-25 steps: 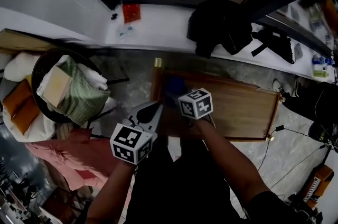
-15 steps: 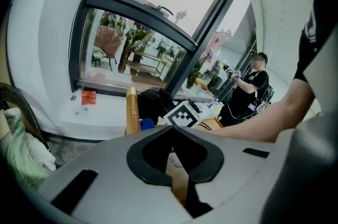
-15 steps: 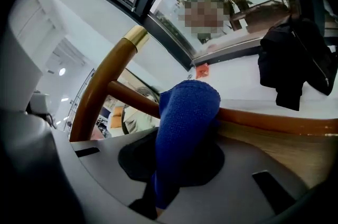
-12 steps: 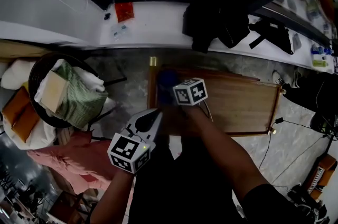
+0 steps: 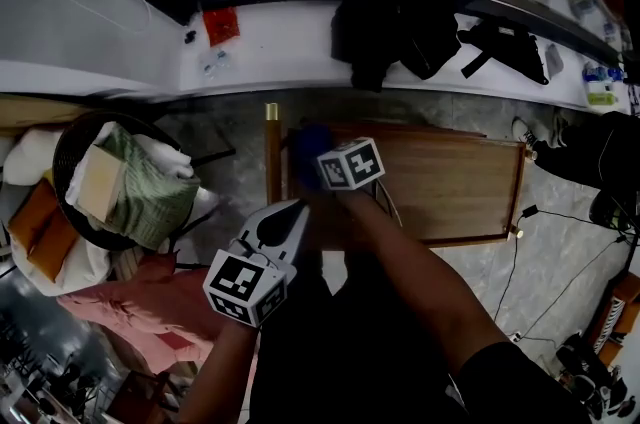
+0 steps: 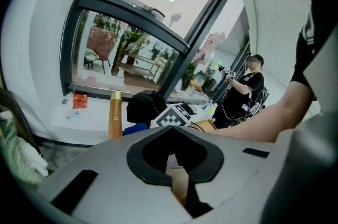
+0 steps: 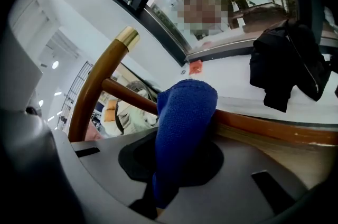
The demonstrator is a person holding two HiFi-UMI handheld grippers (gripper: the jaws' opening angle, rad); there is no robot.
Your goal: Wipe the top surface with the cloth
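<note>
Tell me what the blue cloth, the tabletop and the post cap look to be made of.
Blue cloth: soft microfibre or terry, judging by its fuzzy knitted nap. Tabletop: wood or wood veneer, brown with faint grain and a satin sheen. Post cap: probably brass-coloured metal, given its shiny yellow highlight.

The left tongs [image 6: 177, 173] look shut, with nothing in them. Just past them are a blue cloth [image 6: 134, 129], a checkered cube [image 6: 177, 114] and a gold-topped wooden post [image 6: 114, 114].

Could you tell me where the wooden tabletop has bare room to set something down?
The wooden tabletop is bare from the right claw across to its right rim. Its left end is crowded by the blue cloth.
</note>
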